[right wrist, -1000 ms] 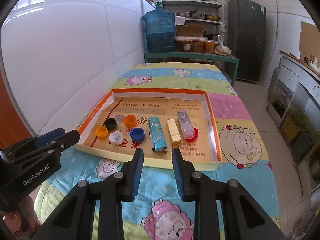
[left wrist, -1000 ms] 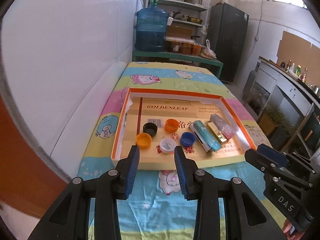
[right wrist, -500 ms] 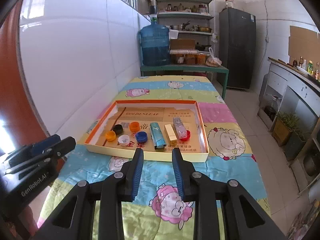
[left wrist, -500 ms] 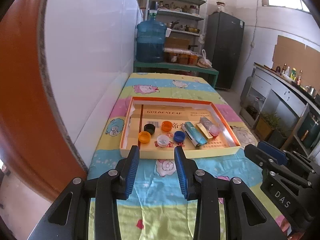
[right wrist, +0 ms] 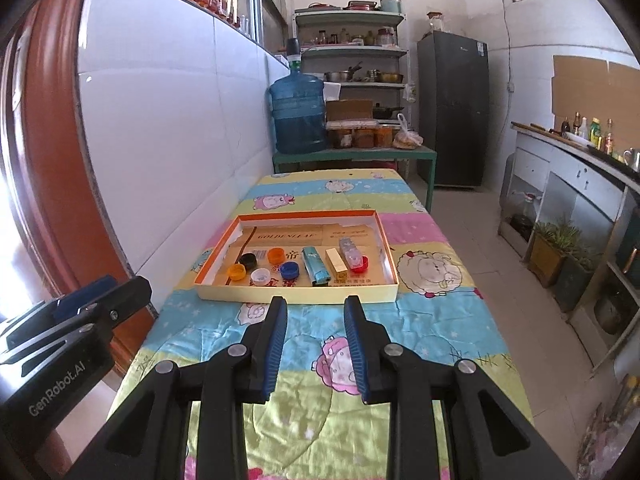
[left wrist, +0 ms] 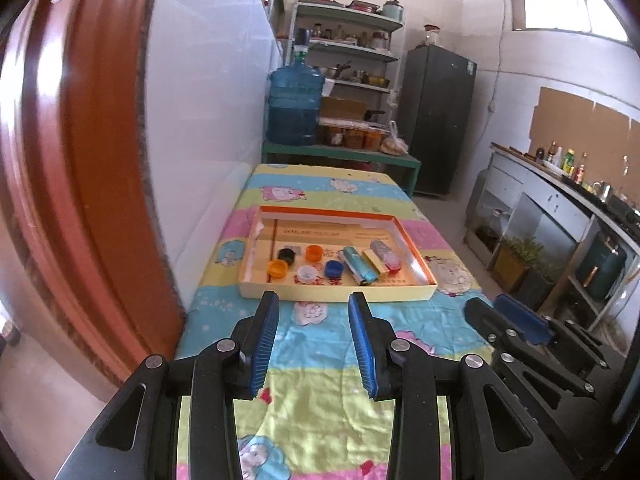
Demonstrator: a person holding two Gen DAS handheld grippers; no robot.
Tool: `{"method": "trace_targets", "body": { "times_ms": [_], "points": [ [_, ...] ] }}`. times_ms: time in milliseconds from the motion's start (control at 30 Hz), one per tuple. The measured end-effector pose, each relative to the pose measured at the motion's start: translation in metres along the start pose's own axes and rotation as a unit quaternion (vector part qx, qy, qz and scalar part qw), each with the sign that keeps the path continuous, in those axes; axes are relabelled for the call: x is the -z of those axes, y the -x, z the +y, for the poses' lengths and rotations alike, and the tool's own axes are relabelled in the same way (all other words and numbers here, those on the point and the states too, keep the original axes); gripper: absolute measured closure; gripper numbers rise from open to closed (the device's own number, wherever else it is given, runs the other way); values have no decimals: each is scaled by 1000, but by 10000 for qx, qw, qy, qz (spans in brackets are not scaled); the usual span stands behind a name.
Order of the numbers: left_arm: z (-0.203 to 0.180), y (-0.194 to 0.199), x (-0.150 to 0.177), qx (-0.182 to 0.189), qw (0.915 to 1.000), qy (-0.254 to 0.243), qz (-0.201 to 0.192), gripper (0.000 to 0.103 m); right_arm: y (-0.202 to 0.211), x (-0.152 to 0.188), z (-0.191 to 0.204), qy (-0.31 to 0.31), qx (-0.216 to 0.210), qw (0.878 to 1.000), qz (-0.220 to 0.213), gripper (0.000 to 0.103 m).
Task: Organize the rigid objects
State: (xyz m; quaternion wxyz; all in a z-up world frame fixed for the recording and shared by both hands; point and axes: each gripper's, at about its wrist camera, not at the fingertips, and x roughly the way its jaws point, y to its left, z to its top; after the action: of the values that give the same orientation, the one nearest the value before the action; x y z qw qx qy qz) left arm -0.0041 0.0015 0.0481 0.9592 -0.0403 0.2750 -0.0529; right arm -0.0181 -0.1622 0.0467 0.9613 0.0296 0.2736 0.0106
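A shallow cardboard tray [left wrist: 400, 293] with an orange rim lies on the cartoon-print cloth. Inside it sit several bottle caps: black [left wrist: 286, 255], orange [left wrist: 313, 252], white [left wrist: 306, 273] and blue [left wrist: 333, 268]. To their right lie a teal lighter [left wrist: 358, 265], a gold box [left wrist: 376, 262] and a clear lighter [left wrist: 382, 249]. My left gripper [left wrist: 314, 296] hovers short of the tray's near wall, open and empty. My right gripper [right wrist: 316, 300] hangs beside it, also open and empty, facing the same tray [right wrist: 224, 292] and teal lighter [right wrist: 314, 266].
A red door frame [left wrist: 60, 200] and a white tiled wall border the table's left side. A blue water jug [right wrist: 298, 116] stands on a green bench beyond the table's far end, with shelves and a dark fridge [right wrist: 454, 112] behind. A counter and planters line the right.
Both grippers have pulled back and risen away from the tray, which now looks smaller and farther off. Their jaws keep the same gap. Nothing in the tray has moved.
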Motion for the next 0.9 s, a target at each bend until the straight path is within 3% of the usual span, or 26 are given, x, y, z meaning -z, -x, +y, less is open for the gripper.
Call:
{"method": "trace_targets", "body": {
  "times_ms": [133,433,733,900],
  "points": [
    [-1,17,5,-351,9993,-45,-125,66,15,3,5,66,48,9999,-100,74],
    [-3,49,20,-512,9982,-117,-272,66,43,12,14,205,-14,9994,-263,74],
    [-10,61,36,-590,9980,-217,-85,66,60,21,11,198,-26,9992,-344,74],
    [-14,67,41,-433,9988,-232,-64,66,70,25,10,255,-56,9988,-425,74]
  ]
}}
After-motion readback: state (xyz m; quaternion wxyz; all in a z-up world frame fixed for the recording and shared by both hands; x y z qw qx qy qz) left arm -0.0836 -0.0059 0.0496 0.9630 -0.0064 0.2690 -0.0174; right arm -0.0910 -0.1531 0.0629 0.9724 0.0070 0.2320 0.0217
